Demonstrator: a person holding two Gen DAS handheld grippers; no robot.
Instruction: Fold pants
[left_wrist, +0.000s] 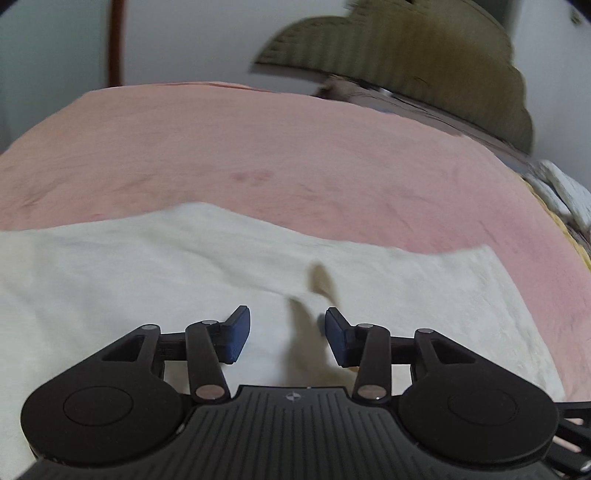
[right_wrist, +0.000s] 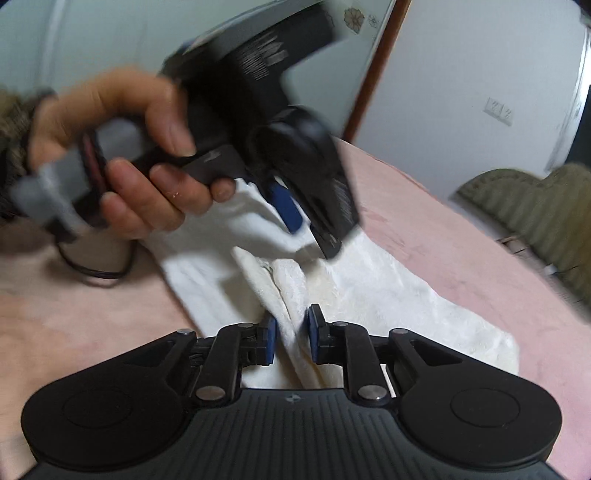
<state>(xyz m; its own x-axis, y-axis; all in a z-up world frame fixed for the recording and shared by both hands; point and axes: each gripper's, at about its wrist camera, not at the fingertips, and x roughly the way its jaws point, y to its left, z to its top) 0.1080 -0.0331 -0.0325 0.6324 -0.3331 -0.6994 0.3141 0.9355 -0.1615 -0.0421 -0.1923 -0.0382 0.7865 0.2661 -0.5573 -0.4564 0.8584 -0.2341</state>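
Pants (right_wrist: 388, 295), cream-white, lay flat on pink sheet (right_wrist: 424, 206). In right wrist view, long axis ran from about 11 o'clock to 5 o'clock, one squared end at lower right near 4 o'clock, other end hidden under left gripper (right_wrist: 295, 218). Which end was waist, cannot tell. Raised ridge of cloth bunched at centre, running up from 6 toward 12.

Right gripper (right_wrist: 291, 338) sat at 6 o'clock, blue pads (right_wrist: 271, 341) narrowly parted with the ridge of pants between them; clenched on that fold, pads appeared to touch cloth on both sides.

Left gripper seen blurred at 12 to 1 o'clock in right wrist view, held by hand (right_wrist: 136, 147), tip down over pants. Cable (right_wrist: 96, 271) trailed on sheet at 9 o'clock.

In left wrist view, pants (left_wrist: 147, 295) spread across lower half, long axis roughly 9 to 3, far edge against sheet (left_wrist: 258, 147), corner at 3 o'clock. Small crease stood up at centre just ahead of left gripper (left_wrist: 287, 332). Jaws released, pads (left_wrist: 236, 334) well apart, nothing between but flat cloth below. Olive cushion (left_wrist: 406, 55) at 1 o'clock, blurred.
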